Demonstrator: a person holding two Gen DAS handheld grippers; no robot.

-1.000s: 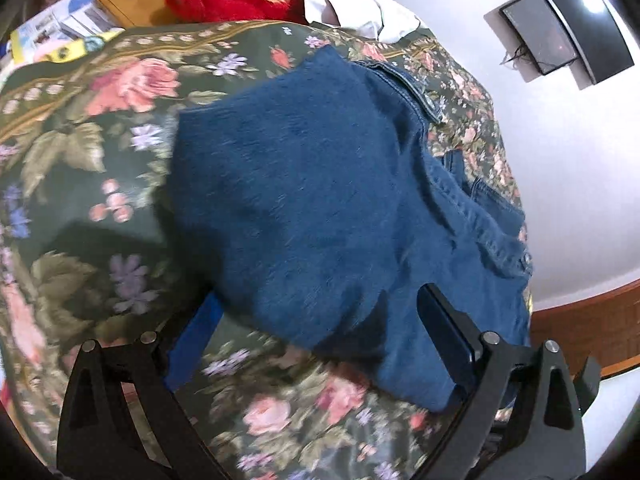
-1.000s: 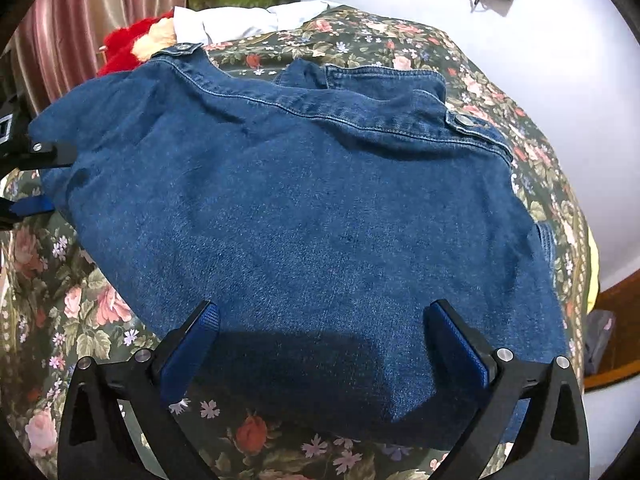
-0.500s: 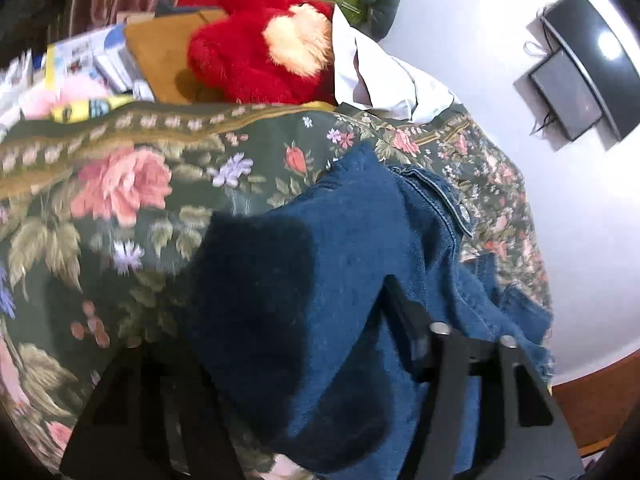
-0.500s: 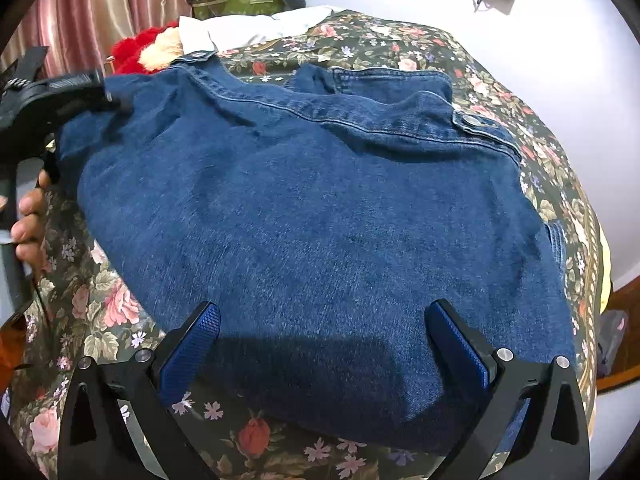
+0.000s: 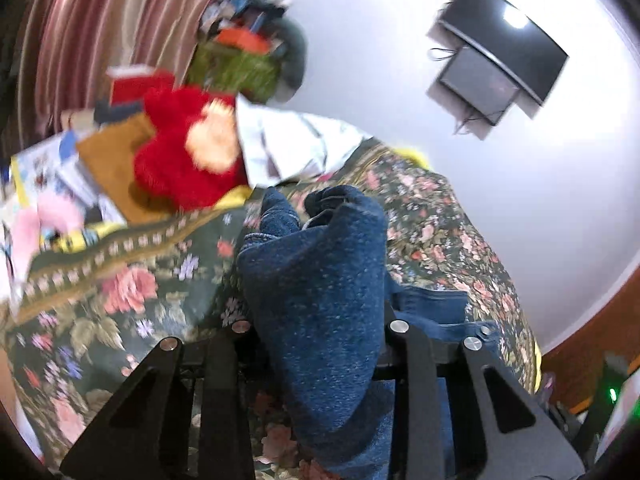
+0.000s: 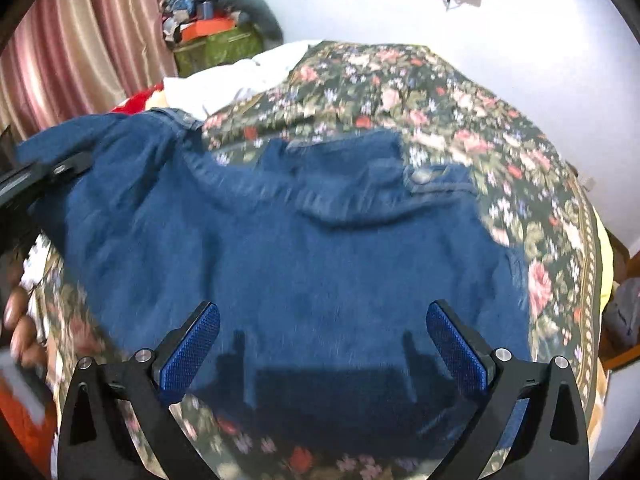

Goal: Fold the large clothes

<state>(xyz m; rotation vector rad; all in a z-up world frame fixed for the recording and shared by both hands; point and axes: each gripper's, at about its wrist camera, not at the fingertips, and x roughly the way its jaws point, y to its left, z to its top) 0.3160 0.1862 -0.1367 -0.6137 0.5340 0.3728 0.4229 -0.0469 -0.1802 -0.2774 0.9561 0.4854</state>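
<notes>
On the far left, a striped pink curtain [image 5: 72,32] hangs behind a clutter of books and papers [image 5: 60,176], and a fuzzy red plush toy [image 5: 180,156] sits against a white crumpled cloth [image 5: 288,144] at the far edge of my dark green floral bedspread [image 6: 460,120]. A green box topped with an orange item [image 6: 216,40] stands beyond, below a white wall with a black wall-mounted screen [image 5: 508,40].

My left gripper [image 5: 316,328] is raised and tilted, its black fingers [image 5: 404,344] pressed against a bunched fold of the blue denim jacket [image 6: 300,260], pinching it; the fold rises thick and nubby between them and hides part of the bedspread. In the right wrist view this gripper enters at the left edge, gripping the jacket's lifted left side.

My right gripper [image 6: 324,340] hovers over the jacket's near edge, its blue textured pads [image 6: 192,348] spread wide with nothing between them. The jacket lies across the middle of the bed, with a metal button on a flap [image 6: 420,178] at its far right.
</notes>
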